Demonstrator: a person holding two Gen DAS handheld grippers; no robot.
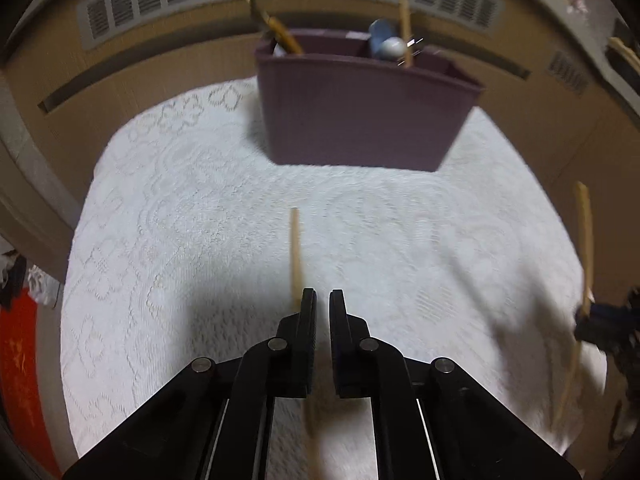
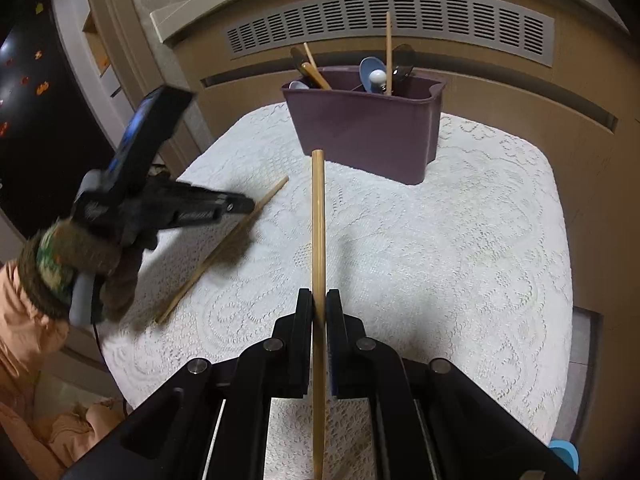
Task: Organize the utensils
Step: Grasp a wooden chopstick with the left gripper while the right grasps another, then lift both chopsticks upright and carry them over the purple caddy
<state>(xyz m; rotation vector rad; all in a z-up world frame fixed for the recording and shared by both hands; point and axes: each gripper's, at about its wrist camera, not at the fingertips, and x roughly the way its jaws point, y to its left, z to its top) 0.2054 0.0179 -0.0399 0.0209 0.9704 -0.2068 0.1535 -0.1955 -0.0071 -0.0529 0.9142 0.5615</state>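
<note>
A chopstick (image 2: 318,236) is being held clamped in the right tongs (image 2: 319,308), pointing toward the purple bin (image 2: 360,136) at the table's (image 2: 460,240) far edge. A 2nd chopstick (image 1: 295,256) is being pinched by the left tongs (image 1: 322,300), jaws together. Both are prob. best kept upright and lowered tip-first into a compartment w/o knocking the bin.

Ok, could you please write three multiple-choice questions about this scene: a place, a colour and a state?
1. Where does the bin stand? A on the floor; B on the white cloth; C in a drawer.
2. What colour is the bin? A green; B yellow; C purple.
3. How are the right tongs? A open, empty; B shut on a fork; C shut on a chopstick.
Answers: 1 B, lace cloth lies under it. 2 C, its walls are purple. 3 C, the stick runs between the pads.
</note>
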